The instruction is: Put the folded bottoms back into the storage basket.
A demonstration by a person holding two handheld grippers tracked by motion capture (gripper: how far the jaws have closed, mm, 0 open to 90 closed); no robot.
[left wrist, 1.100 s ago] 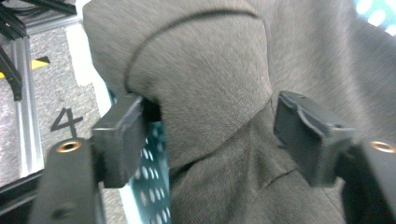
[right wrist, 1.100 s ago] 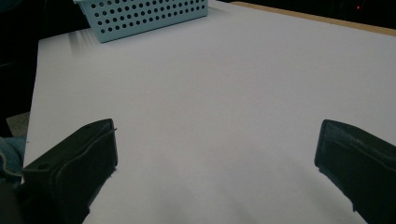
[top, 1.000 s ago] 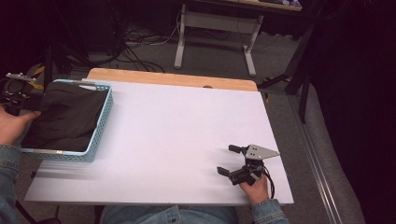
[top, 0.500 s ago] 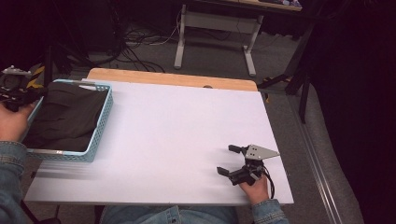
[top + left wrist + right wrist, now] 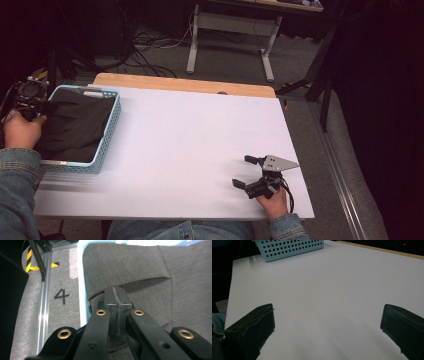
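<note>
Lab workroom: you sit amid floor cables (image 5: pixel 150 40), a metal desk frame (image 5: pixel 230 30), hazard tape (image 5: pixel 30 257), a numbered floor mark (image 5: pixel 61 296).

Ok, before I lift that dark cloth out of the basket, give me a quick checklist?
1. Left gripper shut on the dark cloth: ok, a fold is pinched between the jaws.
2. Cloth free of the blue basket rim: cannot tell.
3. Whole cloth gathered: not ok, most lies loose in the basket.
4. Right gripper out of the way: ok, jaws open, resting on the white table.
5. Table space for the cloth: ok.
</note>
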